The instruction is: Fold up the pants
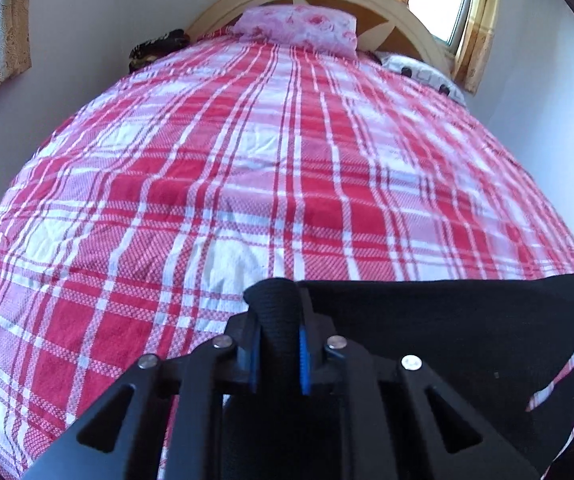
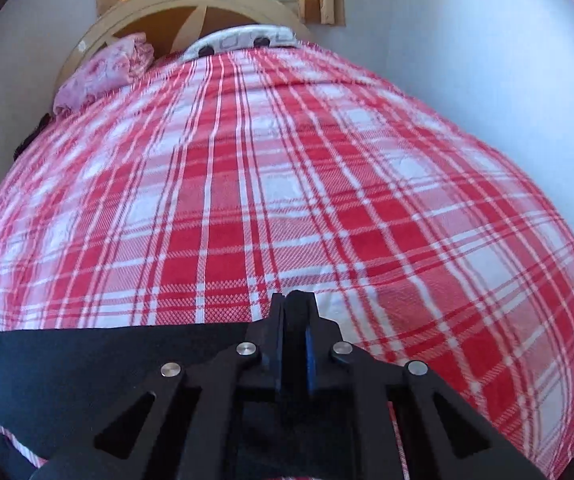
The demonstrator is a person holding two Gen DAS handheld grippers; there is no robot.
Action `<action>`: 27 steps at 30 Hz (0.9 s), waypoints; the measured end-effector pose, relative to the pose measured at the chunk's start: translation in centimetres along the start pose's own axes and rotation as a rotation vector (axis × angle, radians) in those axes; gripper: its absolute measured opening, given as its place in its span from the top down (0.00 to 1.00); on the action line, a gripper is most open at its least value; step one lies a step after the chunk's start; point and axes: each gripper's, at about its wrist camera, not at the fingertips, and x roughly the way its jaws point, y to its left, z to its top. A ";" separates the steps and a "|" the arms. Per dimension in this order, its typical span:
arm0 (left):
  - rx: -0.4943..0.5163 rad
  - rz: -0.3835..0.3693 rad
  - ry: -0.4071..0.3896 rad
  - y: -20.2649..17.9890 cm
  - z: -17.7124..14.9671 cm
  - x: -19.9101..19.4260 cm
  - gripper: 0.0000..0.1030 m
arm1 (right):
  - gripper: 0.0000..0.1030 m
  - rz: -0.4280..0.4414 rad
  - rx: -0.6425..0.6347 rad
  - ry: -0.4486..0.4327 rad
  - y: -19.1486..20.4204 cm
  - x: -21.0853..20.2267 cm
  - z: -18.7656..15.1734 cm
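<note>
The black pants (image 1: pixel 447 320) lie at the near edge of the bed (image 1: pixel 247 160), stretched between the two hands. The left gripper (image 1: pixel 277 332) is clenched on a bunched fold of them; the right gripper (image 2: pixel 295 332) pinches the other end. Soft, limp, light cloth – it will sag between grips, so hold at the corners – no containers in sight

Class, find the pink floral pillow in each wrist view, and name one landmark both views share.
Left wrist view: pink floral pillow at top centre, against the headboard.
Right wrist view: pillow at upper left, by the headboard.
Shared landmark: the curved cream wooden headboard.
</note>
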 end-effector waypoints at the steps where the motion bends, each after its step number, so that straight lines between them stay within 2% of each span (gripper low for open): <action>1: -0.001 -0.015 -0.021 0.0 0.1 -0.7 0.86 | 0.93 0.004 0.001 -0.021 -0.2 -1.0 0.0; 10: 0.002 -0.101 -0.127 -0.5 -0.9 -5.9 0.86 | 0.93 0.032 -0.012 -0.159 -0.8 -8.4 -2.5; 18: -0.061 -0.221 -0.272 1.1 -4.9 -11.8 0.86 | 0.93 0.086 0.028 -0.263 -3.0 -13.8 -8.4; 23: -0.111 -0.279 -0.276 2.5 -9.5 -13.0 0.86 | 0.93 0.107 0.084 -0.298 -5.4 -15.5 -13.1; 27: -0.129 -0.301 -0.246 3.5 -12.7 -12.3 0.86 | 0.92 0.123 0.108 -0.270 -6.7 -15.3 -16.4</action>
